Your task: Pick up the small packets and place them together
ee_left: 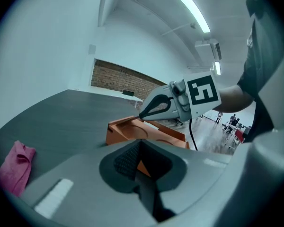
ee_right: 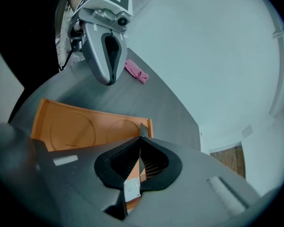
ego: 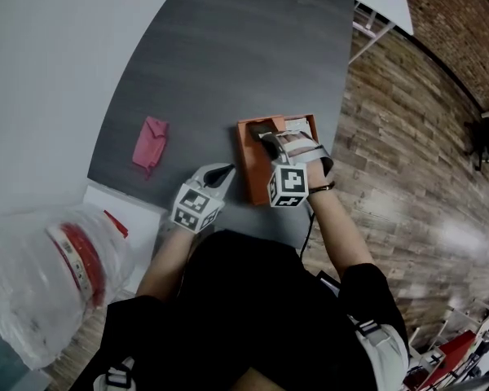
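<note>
Two grippers work at the orange tray [ego: 250, 173] on the grey table [ego: 228, 47]. The right gripper [ego: 265, 131] points steeply down over the tray, its jaws closed on a thin small packet [ee_right: 131, 188], which only its own view shows. The left gripper [ego: 225, 173], closed and empty, hovers just beside the tray's left wall. A pink cloth [ego: 150, 143] lies further left.

You're in an open loft-style workroom; brick wall [ego: 452, 23], plank floor [ego: 407, 137], ceiling strip lights [ee_left: 191, 9], grey table [ego: 228, 55].
</note>
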{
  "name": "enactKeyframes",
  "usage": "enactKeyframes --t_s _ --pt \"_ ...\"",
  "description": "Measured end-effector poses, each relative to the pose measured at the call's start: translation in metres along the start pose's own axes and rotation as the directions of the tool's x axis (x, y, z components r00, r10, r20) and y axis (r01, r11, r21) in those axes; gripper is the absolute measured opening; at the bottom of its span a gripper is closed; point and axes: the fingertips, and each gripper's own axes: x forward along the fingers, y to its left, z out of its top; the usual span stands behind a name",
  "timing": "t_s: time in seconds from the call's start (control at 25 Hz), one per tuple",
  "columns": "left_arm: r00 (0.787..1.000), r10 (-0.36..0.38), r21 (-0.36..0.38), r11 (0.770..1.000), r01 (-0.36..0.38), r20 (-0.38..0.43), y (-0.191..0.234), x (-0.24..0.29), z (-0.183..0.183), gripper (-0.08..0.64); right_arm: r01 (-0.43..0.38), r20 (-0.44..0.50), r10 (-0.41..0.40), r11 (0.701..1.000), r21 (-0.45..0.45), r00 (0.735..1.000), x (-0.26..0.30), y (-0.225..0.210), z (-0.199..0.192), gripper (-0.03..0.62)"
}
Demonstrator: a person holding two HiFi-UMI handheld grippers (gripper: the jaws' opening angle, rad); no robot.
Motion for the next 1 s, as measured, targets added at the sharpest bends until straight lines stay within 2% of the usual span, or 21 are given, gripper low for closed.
enactKeyframes --t_s 0.04,0.16,0.28,0.52,0.72,1.0 --pt "1.0 0.002 -0.001 1.0 -0.002 0.0 0.0 0.0 -0.001 -0.002 -0.008 0.004 0.008 1.0 0.007 1.0 0.001 0.003 0.001 0.009" --pt "1.0 0.005 -0.002 1.0 -0.005 -0.001 0.0 0.0 0.001 -0.002 -0.04 0.027 0.039 0.999 0.027 0.999 0.004 0.009 0.003 0.074" --pt "1.0 0.006 0.002 1.0 -0.006 -0.004 -0.001 -0.001 0.003 -0.002 -0.069 0.041 0.068 0.997 0.036 0.997 0.004 0.013 0.004 0.097" --pt "1.0 -0.002 0.005 1.0 0.002 -0.005 -0.003 0.0 0.001 -0.002 -0.135 0.078 0.129 0.988 0.076 0.989 0.001 0.025 0.011 0.201" --pt "1.0 -0.03 0.014 0.999 0.03 -0.008 -0.01 0.006 0.001 -0.002 -0.147 0.093 0.137 0.982 0.12 0.986 -0.008 0.029 0.007 0.213" --pt "0.995 -0.097 0.047 0.994 0.098 -0.01 -0.025 0.022 0.008 -0.002 -0.106 0.014 0.106 0.974 0.199 0.994 -0.025 0.028 -0.035 0.21"
